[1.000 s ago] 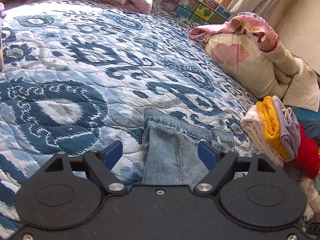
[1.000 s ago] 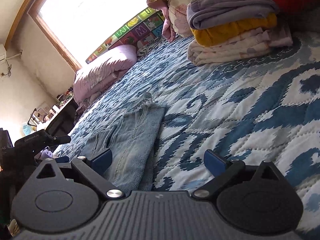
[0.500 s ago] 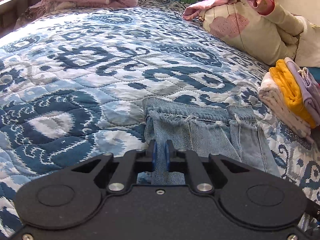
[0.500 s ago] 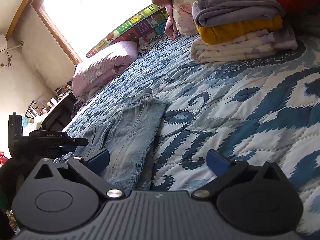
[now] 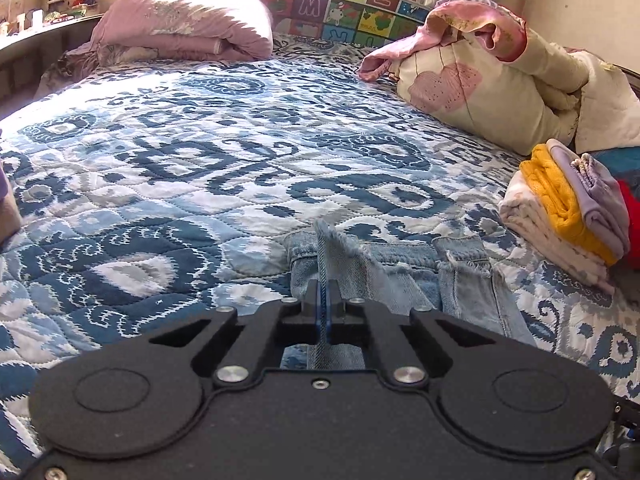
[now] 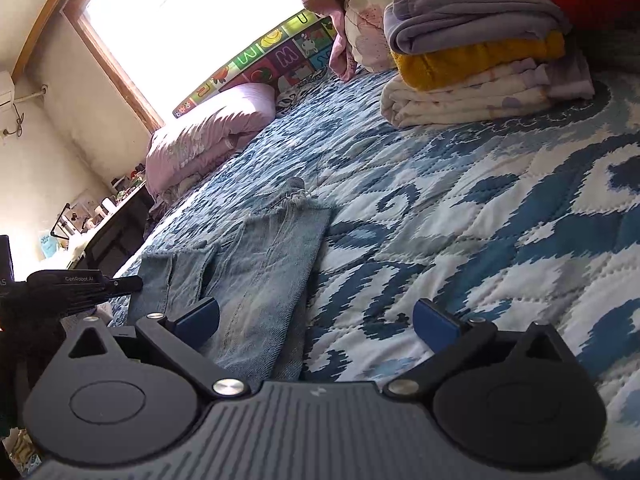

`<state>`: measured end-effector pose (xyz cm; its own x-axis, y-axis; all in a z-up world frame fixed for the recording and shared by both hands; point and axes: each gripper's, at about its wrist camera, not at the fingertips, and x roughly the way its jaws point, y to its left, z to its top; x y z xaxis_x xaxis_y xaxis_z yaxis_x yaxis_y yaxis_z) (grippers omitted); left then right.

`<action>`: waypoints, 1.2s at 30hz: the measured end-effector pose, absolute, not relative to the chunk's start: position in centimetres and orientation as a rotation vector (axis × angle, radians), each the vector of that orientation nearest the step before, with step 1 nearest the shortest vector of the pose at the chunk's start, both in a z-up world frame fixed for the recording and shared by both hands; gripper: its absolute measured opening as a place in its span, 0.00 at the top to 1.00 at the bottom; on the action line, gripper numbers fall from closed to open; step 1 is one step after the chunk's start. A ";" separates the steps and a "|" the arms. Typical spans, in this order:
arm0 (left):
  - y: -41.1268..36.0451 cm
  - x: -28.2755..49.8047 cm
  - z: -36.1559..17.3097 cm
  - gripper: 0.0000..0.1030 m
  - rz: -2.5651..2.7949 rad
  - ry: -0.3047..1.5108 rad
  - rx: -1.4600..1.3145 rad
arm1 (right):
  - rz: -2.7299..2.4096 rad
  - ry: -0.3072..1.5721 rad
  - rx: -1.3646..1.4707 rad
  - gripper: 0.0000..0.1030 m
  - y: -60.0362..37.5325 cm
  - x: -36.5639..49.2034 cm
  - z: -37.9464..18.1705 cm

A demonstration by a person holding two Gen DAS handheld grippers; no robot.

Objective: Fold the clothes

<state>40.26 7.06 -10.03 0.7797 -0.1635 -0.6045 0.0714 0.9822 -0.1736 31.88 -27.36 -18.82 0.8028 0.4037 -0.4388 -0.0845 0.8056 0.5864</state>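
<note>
Denim here: the light-blue jeans (image 5: 404, 276) lie on the blue patterned quilt (image 5: 200, 168), and the left gripper (image 5: 322, 307) pinches a raised fold, seemingly the fabric's edge. The right gripper (image 6: 316, 320) hovers wide over their side, near the stack of folded clothes (image 6: 476, 60).

The jeans (image 5: 400, 272) lie on the bed quilt (image 5: 200, 168), their hems toward the bed's head. In the left wrist view the left tool (image 5: 322, 304) sits at their left edge, pinching a raised fold of denim. To their right, near the bed's side, stands a stack of folded clothes (image 5: 568, 216); behind it rests a heap of bedding (image 5: 492, 80). A pillow (image 5: 184, 28) lies at the far left corner, before the headboard mat (image 5: 320, 4). The right tool (image 6: 316, 320) hovers spread over the jeans' right edge
</note>
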 end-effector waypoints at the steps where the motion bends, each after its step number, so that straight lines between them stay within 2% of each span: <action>1: 7.1 40.1 -9.9 1.00 -0.124 0.661 -0.138 | 0.278 0.587 0.581 0.01 -27.4 31.9 -18.8; 18: 12.1 35.2 -6.2 1.00 -0.041 0.541 -0.197 | 0.283 0.591 0.582 0.01 -27.4 31.8 -18.8; 36: 21.2 31.7 -6.2 1.00 0.124 0.493 -0.238 | 0.284 0.592 0.554 0.00 -27.1 31.7 -18.7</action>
